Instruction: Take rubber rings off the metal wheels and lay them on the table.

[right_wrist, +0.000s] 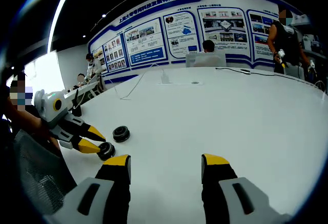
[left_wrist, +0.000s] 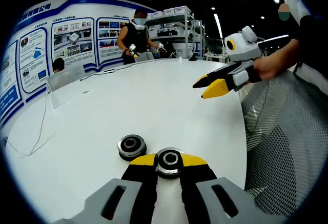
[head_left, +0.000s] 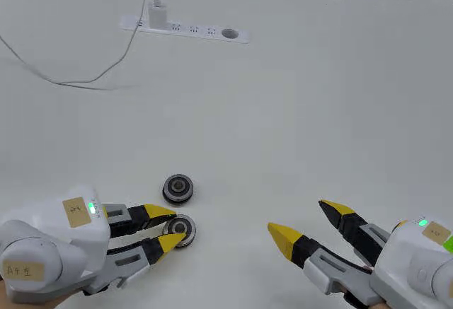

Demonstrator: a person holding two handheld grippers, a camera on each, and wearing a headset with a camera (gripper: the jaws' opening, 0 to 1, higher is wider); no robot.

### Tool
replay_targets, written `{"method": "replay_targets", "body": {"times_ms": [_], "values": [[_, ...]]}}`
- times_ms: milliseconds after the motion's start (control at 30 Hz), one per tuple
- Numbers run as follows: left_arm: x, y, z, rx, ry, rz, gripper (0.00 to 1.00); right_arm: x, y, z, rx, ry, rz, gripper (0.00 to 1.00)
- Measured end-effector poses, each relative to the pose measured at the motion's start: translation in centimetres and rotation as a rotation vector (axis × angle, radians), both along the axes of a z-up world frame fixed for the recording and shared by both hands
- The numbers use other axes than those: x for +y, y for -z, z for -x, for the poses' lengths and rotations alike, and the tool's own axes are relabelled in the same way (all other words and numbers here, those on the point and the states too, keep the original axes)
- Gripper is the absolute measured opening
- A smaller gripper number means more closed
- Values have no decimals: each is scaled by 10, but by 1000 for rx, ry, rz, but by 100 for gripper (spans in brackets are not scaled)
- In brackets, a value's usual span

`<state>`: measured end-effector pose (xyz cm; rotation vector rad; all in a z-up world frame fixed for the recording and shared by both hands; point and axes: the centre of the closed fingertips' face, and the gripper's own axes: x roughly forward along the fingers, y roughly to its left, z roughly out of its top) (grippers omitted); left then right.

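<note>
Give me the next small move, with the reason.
Probably bring the open right tool across to the near wheel. The left tool clamps that wheel on the table, its dark outer ring looks in place, and the right tool hangs empty well aside.

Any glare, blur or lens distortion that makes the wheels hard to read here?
Head view: soft even light, faint shadows, near wheel and far wheel sharp. Left gripper view: fisheye curves the table, wheels crisp. Right gripper view: blown-out patch at left, wheels small.
</note>
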<state>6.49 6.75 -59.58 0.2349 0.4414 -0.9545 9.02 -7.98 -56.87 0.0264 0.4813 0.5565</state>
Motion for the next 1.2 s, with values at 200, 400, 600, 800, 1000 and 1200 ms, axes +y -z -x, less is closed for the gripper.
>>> {"method": "replay_targets", "body": {"times_ms": [200, 400, 600, 800, 1000, 1200], "values": [[-1, 1, 1, 4, 9, -1, 17, 0, 1, 0, 5, 0, -2, 56], [-2, 3, 2, 8, 15, -6, 16, 0, 1, 0, 5, 1, 0, 56], [-3, 3, 1, 3, 20, -15, 15, 1, 1, 1, 8, -2, -2, 56], [-3, 3, 2, 13, 22, -14, 14, 2, 1, 1, 6, -5, -3, 56], [-3, 3, 1, 4, 22, -23, 14, 3, 1, 1, 9, -7, -10, 56], [-3, 3, 1, -4, 24, -32, 13, 8, 0, 4, 43, 4, -72, 55]]}}
